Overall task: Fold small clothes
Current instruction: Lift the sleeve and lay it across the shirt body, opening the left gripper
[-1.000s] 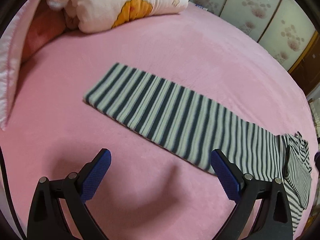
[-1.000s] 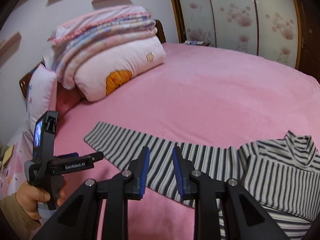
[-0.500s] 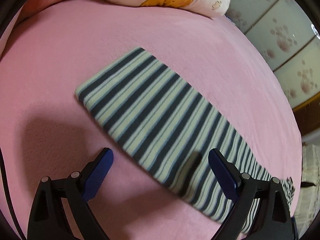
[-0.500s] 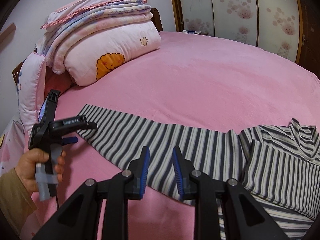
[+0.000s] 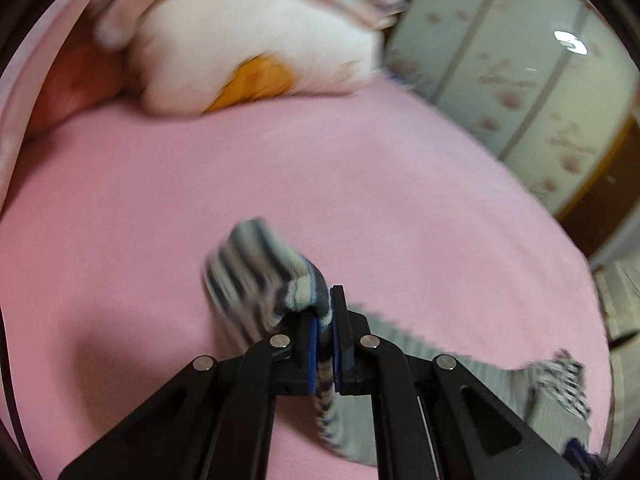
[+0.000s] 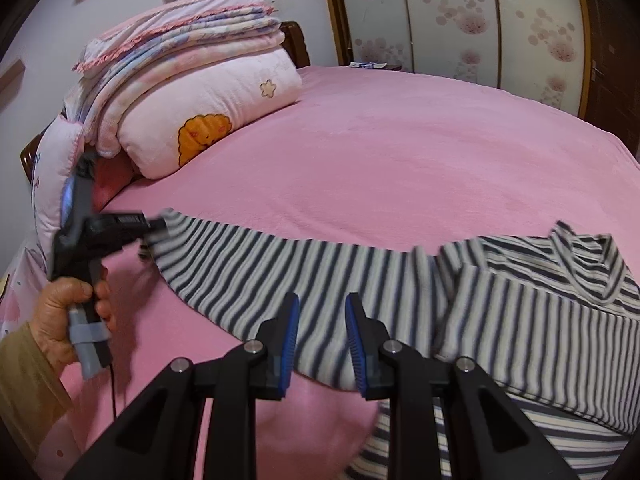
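Gripping sleeve cuff (image 5: 276, 280): left gripper (image 5: 325, 322) clenched on it. Striped sleeve (image 6: 304, 276) runs rightward to shirt body (image 6: 540, 312); right gripper (image 6: 322, 340) part-open, holding nothing, nearer it.

Home bedroom: pink bed (image 6: 400, 152), folded quilts (image 6: 192, 92)

Motion blurs the striped knit sleeve (image 5: 256, 272) and folded pink quilts (image 5: 256, 44) (left wrist view); the striped garment's hem (image 6: 568, 452) runs off-frame.
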The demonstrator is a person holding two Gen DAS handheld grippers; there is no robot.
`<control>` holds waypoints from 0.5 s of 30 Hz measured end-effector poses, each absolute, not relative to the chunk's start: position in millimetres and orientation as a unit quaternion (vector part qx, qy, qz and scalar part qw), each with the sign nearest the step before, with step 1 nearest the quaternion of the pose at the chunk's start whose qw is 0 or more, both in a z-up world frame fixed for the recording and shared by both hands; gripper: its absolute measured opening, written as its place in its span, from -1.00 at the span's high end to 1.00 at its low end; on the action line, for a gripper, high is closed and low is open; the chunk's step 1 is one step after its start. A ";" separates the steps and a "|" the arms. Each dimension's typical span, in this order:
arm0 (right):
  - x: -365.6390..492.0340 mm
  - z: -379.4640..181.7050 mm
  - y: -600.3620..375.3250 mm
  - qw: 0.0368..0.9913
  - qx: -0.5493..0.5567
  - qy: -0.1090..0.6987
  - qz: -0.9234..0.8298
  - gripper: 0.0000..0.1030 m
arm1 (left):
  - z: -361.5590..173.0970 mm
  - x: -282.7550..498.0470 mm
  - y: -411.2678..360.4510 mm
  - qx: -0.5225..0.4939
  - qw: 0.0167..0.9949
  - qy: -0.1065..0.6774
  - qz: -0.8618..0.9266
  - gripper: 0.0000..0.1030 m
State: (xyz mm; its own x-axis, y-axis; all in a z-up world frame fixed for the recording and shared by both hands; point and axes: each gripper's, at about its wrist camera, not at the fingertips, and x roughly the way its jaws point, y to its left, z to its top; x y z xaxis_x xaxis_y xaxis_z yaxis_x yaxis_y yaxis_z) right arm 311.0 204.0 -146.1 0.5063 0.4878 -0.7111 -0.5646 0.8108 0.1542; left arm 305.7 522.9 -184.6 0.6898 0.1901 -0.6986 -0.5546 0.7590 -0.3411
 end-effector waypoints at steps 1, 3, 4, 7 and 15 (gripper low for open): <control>311.0 -143.4 196.7 0.869 -0.048 0.391 0.301 0.54 | -171.0 309.5 508.6 -0.267 0.886 0.325 0.195 0.94; 310.3 -134.5 174.9 0.875 -0.044 0.384 0.291 0.54 | -141.6 319.5 474.2 -0.248 0.904 0.312 0.152 0.94; 310.0 -130.1 163.3 0.879 -0.042 0.381 0.286 0.54 | -129.7 324.4 455.9 -0.238 0.912 0.307 0.131 0.93; 311.0 -117.0 126.0 0.889 -0.033 0.371 0.265 0.54 | -99.0 339.6 393.2 -0.209 0.928 0.302 0.060 0.93; 311.2 -109.5 9.7 0.908 -0.011 0.372 0.192 0.54 | -107.0 373.5 225.4 -0.128 0.923 0.353 -0.088 0.92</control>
State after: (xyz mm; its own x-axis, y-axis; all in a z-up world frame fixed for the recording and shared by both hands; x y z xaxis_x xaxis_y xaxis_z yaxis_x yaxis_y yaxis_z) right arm 311.2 9.7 -109.5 0.6492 0.3402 -0.6803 -0.3567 0.9261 0.1227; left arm 373.5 225.4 -107.0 0.7350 -0.2529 -0.6291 0.0719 0.9517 -0.2986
